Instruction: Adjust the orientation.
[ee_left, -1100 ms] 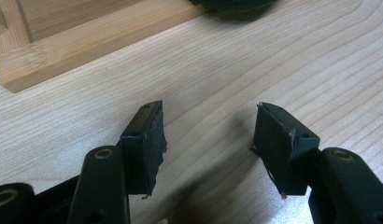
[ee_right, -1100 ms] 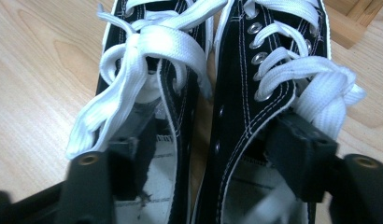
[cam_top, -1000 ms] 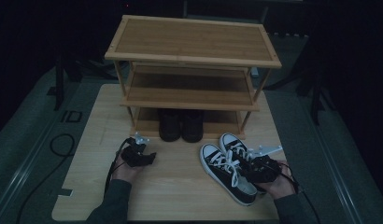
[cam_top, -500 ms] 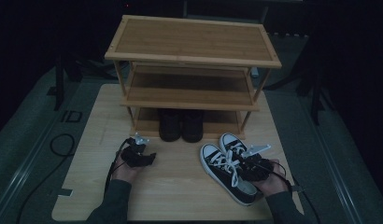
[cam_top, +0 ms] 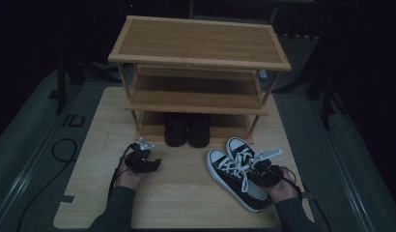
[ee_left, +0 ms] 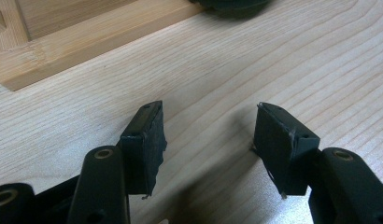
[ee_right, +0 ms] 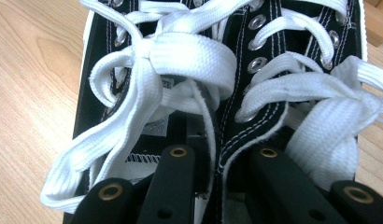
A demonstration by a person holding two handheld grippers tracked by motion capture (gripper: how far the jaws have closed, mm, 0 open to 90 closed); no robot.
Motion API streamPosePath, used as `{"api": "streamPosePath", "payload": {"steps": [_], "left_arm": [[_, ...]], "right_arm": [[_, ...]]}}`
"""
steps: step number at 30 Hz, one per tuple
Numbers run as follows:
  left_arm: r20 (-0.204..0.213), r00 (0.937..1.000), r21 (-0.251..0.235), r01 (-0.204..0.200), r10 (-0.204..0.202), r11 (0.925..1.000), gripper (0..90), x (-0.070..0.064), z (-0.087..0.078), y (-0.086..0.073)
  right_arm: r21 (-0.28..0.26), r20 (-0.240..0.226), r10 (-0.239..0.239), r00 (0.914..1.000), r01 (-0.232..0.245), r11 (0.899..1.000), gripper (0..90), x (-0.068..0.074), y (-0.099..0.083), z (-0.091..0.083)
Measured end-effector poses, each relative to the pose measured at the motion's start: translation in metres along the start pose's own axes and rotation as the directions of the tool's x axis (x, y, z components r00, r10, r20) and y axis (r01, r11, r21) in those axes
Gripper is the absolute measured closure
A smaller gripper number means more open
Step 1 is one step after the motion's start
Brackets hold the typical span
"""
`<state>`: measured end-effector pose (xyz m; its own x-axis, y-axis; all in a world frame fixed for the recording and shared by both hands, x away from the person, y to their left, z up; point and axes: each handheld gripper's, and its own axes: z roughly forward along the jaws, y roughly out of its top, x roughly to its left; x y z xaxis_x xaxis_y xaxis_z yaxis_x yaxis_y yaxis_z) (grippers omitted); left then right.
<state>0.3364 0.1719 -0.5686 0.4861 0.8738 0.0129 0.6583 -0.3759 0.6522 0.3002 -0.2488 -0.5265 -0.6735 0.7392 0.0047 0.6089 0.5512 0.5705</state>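
Observation:
A pair of black sneakers (cam_top: 232,166) with white laces lies on the wooden table (cam_top: 186,203), front right, toes toward the shoe rack (cam_top: 201,41). My right gripper (cam_top: 258,170) sits at their heels. In the right gripper view, one jaw of the right gripper (ee_right: 222,156) is inside each sneaker (ee_right: 269,70), pinching the two adjoining inner walls together. My left gripper (cam_top: 148,162) rests low over the table at front left. Its jaws stand wide apart in the left gripper view, and the left gripper (ee_left: 208,135) holds nothing.
The bamboo rack has three tiers and stands at the back of the table. A pair of dark shoes (cam_top: 186,130) sits on its bottom tier. The rack's base rail (ee_left: 87,44) and a dark toe (ee_left: 231,4) lie just ahead of the left gripper.
The right hand and gripper have shifted slightly left and forward onto the sneakers' heels. The left gripper has stayed put.

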Motion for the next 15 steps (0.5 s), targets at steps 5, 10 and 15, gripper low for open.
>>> {"api": "streamPosePath", "payload": {"steps": [5,10,15], "left_arm": [[-0.002,1.0000,-0.002,0.004,-0.004,1.0000,43.7,-0.0004,0.0000,-0.0003],[0.000,1.0000,-0.003,0.002,-0.002,1.0000,43.7,-0.0001,-0.0001,-0.0005],[0.003,1.0000,-0.006,0.002,-0.002,1.0000,43.7,0.0001,0.0000,-0.0006]], "right_arm": [[-0.010,-0.013,0.010,0.9999,-0.010,1.000,84.9,-0.0034,-0.0004,-0.0015],[-0.005,-0.033,0.027,0.9991,-0.028,1.000,85.0,-0.0072,0.0017,-0.0031],[-0.001,-0.035,0.020,0.9992,-0.020,1.000,85.1,-0.0097,0.0061,-0.0057]]}}
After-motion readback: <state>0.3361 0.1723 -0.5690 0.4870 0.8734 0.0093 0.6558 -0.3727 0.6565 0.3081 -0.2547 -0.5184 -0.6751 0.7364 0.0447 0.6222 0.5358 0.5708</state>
